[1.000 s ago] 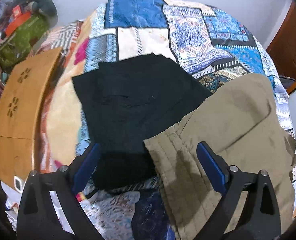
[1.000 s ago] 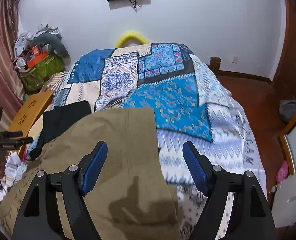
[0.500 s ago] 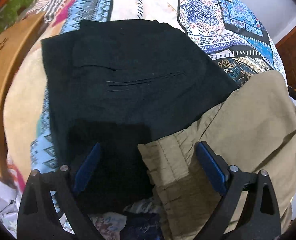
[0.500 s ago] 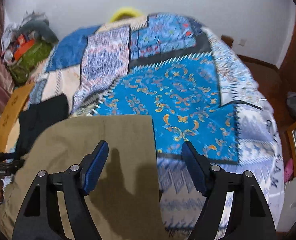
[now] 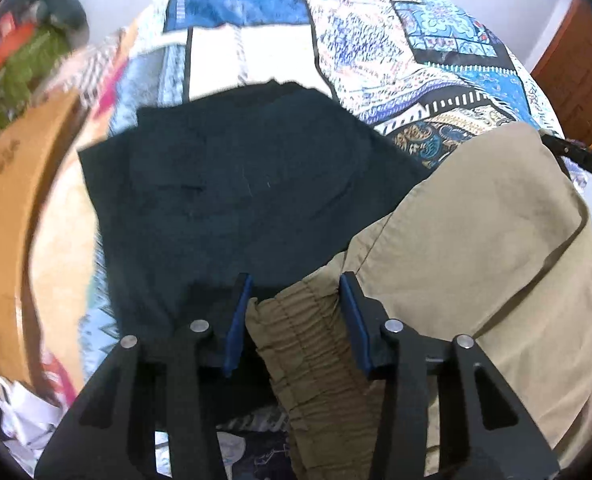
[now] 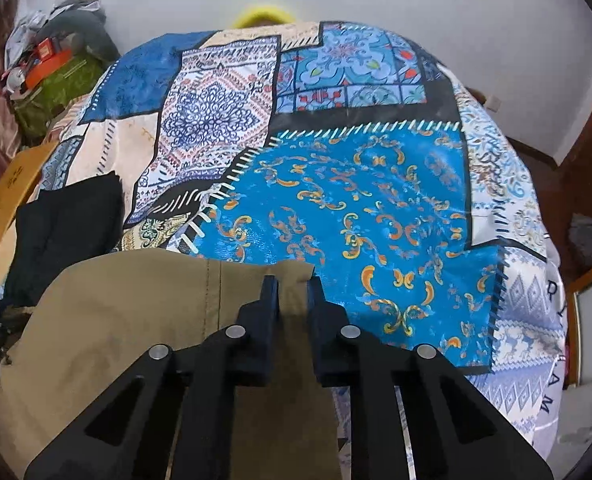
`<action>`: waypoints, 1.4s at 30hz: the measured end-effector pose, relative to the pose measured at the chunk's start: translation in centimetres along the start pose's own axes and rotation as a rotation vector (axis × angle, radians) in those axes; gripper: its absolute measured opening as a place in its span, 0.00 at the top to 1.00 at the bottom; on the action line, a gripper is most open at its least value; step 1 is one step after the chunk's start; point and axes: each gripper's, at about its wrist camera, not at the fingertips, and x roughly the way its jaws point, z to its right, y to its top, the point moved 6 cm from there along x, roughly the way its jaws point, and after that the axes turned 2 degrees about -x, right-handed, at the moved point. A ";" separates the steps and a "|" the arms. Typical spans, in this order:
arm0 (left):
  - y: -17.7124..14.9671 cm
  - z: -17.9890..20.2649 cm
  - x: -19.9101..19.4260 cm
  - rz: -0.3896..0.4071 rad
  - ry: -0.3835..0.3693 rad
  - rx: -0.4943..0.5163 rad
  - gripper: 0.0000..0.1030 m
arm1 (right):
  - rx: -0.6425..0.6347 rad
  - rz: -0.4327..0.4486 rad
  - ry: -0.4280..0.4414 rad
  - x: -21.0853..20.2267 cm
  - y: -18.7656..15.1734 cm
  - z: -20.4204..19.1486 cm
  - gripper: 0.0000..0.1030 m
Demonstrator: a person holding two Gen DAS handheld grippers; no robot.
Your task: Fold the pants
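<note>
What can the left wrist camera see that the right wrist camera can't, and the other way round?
Only the left wrist view shows the khaki pants' gathered elastic waistband, sitting between the left claw's fingers, and nearly all of the black pants. Only the right wrist view shows the khaki hem corner pinched in the right claw, the bright blue quilt panel and a yellow object beyond the bed. Both show khaki pants, black pants, patterned bedspread and wooden board.

Khaki pants (image 5: 476, 240) overlap black garment (image 5: 236, 184) on bedspread (image 6: 376, 200).
</note>
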 end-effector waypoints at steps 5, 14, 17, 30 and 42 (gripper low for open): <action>2.4 0.1 -3.7 0.077 0.025 0.015 0.59 | -0.013 0.077 -0.016 -3.9 1.7 0.4 0.90; 5.5 1.5 -14.7 0.316 -0.011 0.027 0.60 | 0.119 0.395 -0.014 -17.2 6.4 1.7 0.90; 4.6 2.1 -16.4 0.318 -0.042 0.045 0.76 | 0.126 0.450 0.021 -21.0 6.0 1.1 0.90; -4.5 4.6 -18.5 0.270 -0.079 0.137 0.82 | 0.094 0.341 0.034 -25.6 -5.9 -0.9 0.90; -12.5 6.0 -20.3 0.244 -0.105 0.220 0.83 | 0.130 0.280 0.003 -27.6 -15.1 -2.4 0.90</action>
